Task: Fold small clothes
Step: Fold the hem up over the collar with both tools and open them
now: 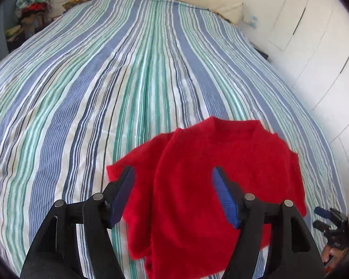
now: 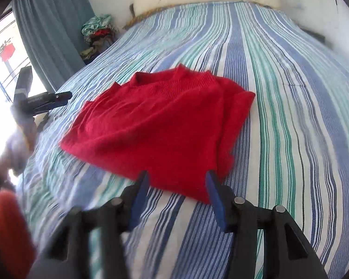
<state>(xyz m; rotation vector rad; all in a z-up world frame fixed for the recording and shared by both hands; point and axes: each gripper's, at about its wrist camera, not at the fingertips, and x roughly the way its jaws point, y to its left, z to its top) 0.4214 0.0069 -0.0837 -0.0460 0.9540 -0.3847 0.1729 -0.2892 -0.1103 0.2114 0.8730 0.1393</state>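
Nearest in the left wrist view, the left gripper [image 1: 173, 194] stands with its blue pads wide apart low in the frame, the red sweater [image 1: 211, 176] spread beneath and between them, nothing pinched. In the right wrist view the right gripper [image 2: 176, 195] hangs about half open at the bottom centre, its tips just at the near hem of the red sweater [image 2: 156, 125], also holding nothing.

The sweater lies in the middle of the frame on the striped bedspread [image 2: 290, 116], one side already turned over so a thick folded edge runs along its right, neckline pointing to the far wall. It looks part-folded; the remaining side or the bottom-to-collar fold seems next.

To do that well, I would have each tong bite a corner of the near hem, taking both layers, then lift only a little and carry the hem level towards the collar so the knit does not drag or bunch. The left edge of the right view is blurred, so the other tool there is hard to read.

Far off, a pillow [image 1: 221, 2] sits at the headboard and a clothes pile [image 1: 35, 2] in the upper left corner.
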